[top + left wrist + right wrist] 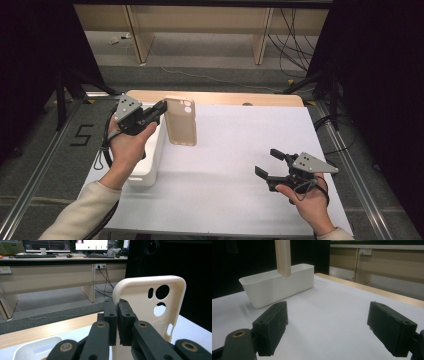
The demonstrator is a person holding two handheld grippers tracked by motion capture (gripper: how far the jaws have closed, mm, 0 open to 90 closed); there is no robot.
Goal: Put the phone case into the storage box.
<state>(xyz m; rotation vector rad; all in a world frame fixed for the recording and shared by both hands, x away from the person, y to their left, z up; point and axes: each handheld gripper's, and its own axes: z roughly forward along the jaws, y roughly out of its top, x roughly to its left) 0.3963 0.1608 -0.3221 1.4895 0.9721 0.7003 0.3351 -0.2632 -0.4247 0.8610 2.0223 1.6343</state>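
A: From the high view, where's your left gripper (pixel 159 109)?

B: At ten o'clock on the table (pixel 240 165), clamped on the edge of the beige phone case (pixel 181 121), held above the white bin (pixel 150 160).

A: In your left gripper view?

B: Your jaws pinch the case's left rim; camera cutouts sit at two o'clock.

A: Right gripper view?

B: Your right gripper (pixel 328 327) gapes wide, holding nothing; the bin sits at eleven o'clock.
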